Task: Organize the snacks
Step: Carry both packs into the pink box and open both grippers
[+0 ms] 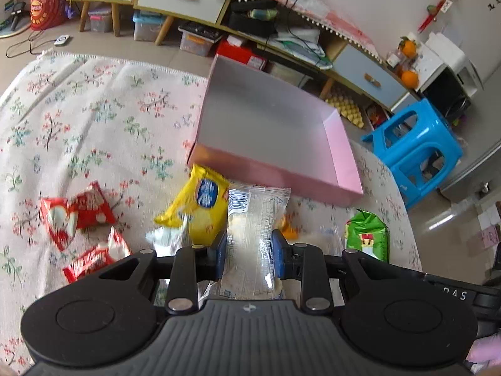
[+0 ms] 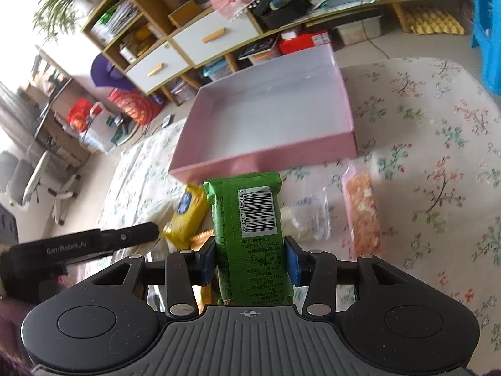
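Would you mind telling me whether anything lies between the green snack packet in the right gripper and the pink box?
Nothing visible does. The green snack packet is clamped in the right gripper just short of the open pink cardboard box, whose near wall is low and whose inside is bare. The yellow packet lies off to the side.

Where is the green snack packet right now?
In the right wrist view, the green packet is gripped by the right gripper, just in front of the pink box.
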Action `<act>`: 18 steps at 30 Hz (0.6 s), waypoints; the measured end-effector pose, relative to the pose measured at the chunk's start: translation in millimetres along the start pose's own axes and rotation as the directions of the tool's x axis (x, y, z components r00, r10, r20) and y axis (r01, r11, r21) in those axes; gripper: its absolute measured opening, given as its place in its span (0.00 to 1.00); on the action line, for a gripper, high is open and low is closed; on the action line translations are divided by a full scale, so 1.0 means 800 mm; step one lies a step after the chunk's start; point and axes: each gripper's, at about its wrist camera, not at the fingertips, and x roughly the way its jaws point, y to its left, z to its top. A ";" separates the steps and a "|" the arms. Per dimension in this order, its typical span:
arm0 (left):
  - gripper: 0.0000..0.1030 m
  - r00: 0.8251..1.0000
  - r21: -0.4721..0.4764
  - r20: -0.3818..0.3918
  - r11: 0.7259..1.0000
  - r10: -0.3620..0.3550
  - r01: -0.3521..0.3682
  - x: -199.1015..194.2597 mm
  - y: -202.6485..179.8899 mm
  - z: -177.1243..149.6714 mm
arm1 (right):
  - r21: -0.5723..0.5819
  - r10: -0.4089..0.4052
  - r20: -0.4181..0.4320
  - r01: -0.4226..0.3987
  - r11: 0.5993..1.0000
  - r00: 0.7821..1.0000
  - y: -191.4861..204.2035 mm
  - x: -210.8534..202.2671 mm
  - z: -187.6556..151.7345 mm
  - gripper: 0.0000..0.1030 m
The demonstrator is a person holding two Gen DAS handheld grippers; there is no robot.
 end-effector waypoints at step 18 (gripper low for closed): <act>0.26 0.982 0.060 0.191 0.998 -0.009 -0.002 0.090 0.006 0.093 | -0.035 -0.106 0.112 0.110 0.993 0.988 -0.020 0.088 0.155 0.42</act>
